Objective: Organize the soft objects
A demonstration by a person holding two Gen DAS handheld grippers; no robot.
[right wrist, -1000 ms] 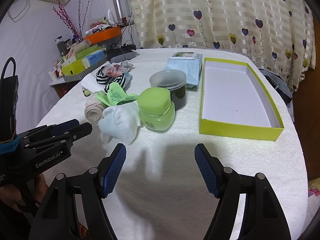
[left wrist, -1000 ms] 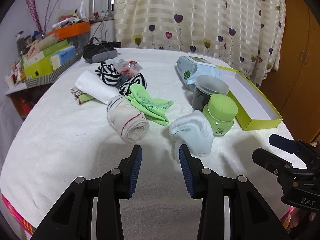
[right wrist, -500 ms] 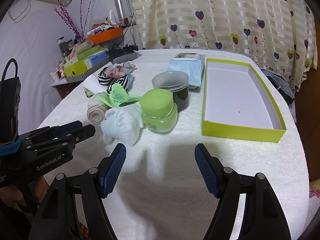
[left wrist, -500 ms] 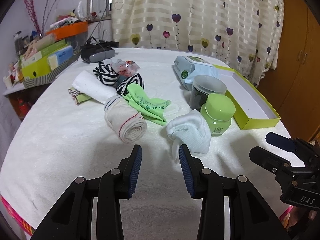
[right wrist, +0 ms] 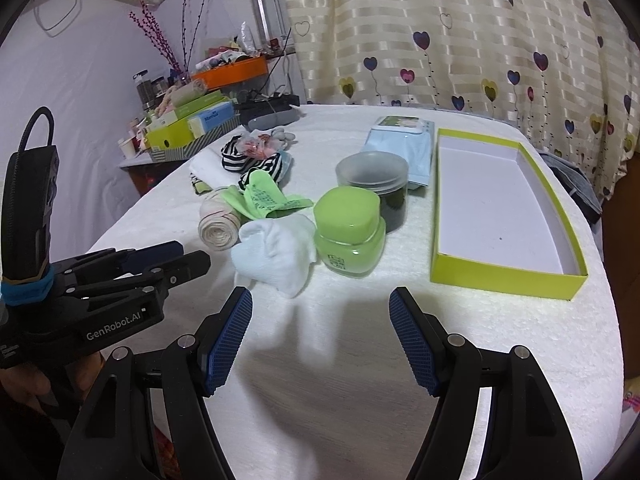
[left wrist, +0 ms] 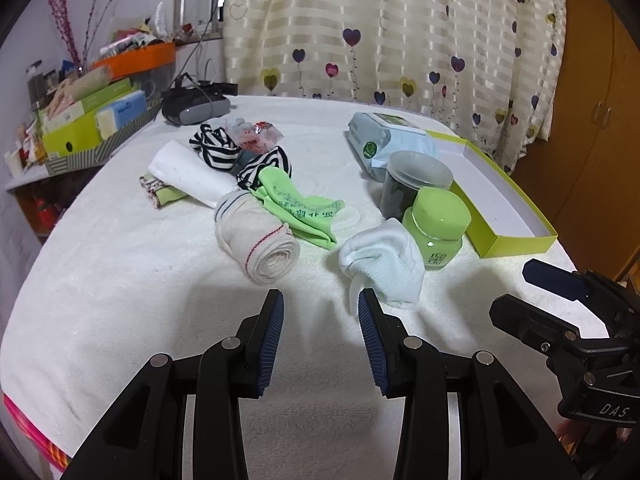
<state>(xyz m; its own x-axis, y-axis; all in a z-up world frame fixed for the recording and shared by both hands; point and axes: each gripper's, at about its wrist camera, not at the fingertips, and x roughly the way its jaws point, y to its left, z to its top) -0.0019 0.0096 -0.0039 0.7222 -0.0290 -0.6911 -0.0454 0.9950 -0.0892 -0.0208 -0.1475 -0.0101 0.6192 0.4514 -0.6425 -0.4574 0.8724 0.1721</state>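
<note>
Soft things lie across the white-covered table: a white sock, a rolled cream cloth, a green sock, striped black-and-white socks and a folded white towel. An empty lime-green box stands at the right. My left gripper is open just short of the white sock, nothing between its pads. My right gripper hovers wide open over bare cloth in front of the green jar.
A dark jar and a wet-wipes pack stand behind the green jar. A headset lies at the table's far edge. A cluttered side shelf is at the left, a heart-print curtain behind, a wooden wardrobe at the right.
The right wrist view has shifted slightly, so the table things sit a little further right in it. Both grippers keep the same opening. Nothing on the table has moved.
</note>
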